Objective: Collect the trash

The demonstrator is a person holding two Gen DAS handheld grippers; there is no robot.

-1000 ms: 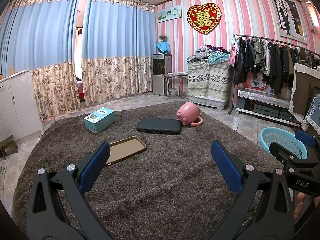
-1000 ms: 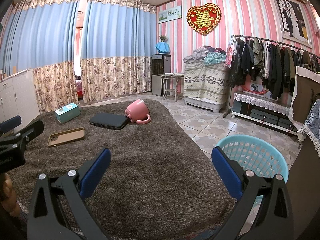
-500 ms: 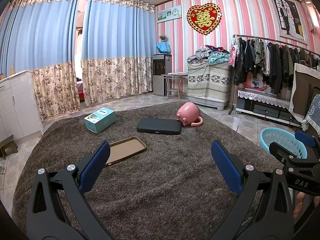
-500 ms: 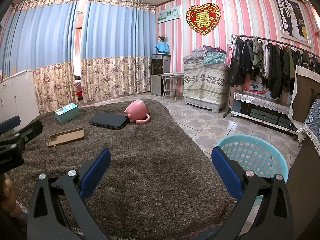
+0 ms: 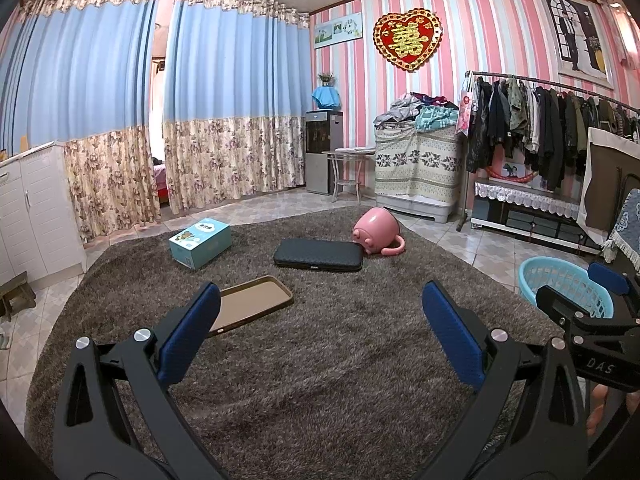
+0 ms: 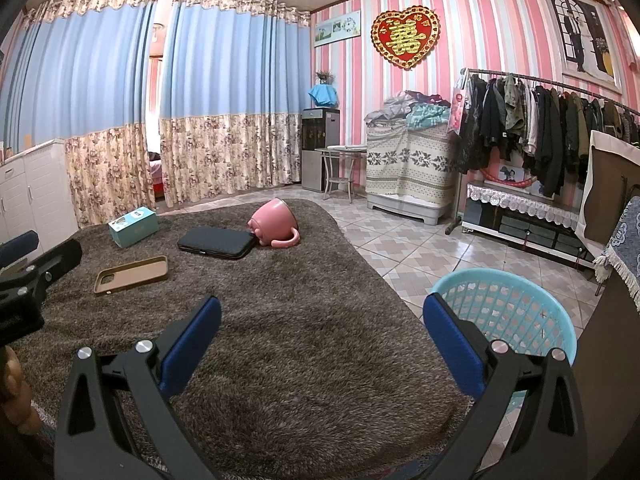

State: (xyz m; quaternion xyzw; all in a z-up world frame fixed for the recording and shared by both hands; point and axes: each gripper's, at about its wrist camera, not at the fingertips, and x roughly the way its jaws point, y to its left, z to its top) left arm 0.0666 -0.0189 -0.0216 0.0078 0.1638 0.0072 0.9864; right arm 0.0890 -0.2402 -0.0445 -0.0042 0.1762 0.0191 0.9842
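On the brown shaggy rug [image 5: 320,360] lie a teal box [image 5: 200,242], a brown phone case [image 5: 250,304], a black flat case [image 5: 318,255] and a tipped pink mug [image 5: 376,232]. A light blue basket [image 6: 508,312] stands on the tiles right of the rug; it also shows in the left wrist view [image 5: 564,286]. My left gripper [image 5: 320,332] is open and empty above the rug's near part. My right gripper [image 6: 320,332] is open and empty, its right finger [image 6: 452,340] in front of the basket. The same items show in the right wrist view: box [image 6: 134,226], phone case [image 6: 132,274], black case [image 6: 218,242], mug [image 6: 276,224].
A clothes rack [image 5: 560,136] and low cabinet line the right wall. A covered chest [image 5: 416,168], small table [image 5: 348,168] and water dispenser [image 5: 322,152] stand at the back. White cupboards [image 5: 32,216] are at the left. Tiled floor surrounds the rug.
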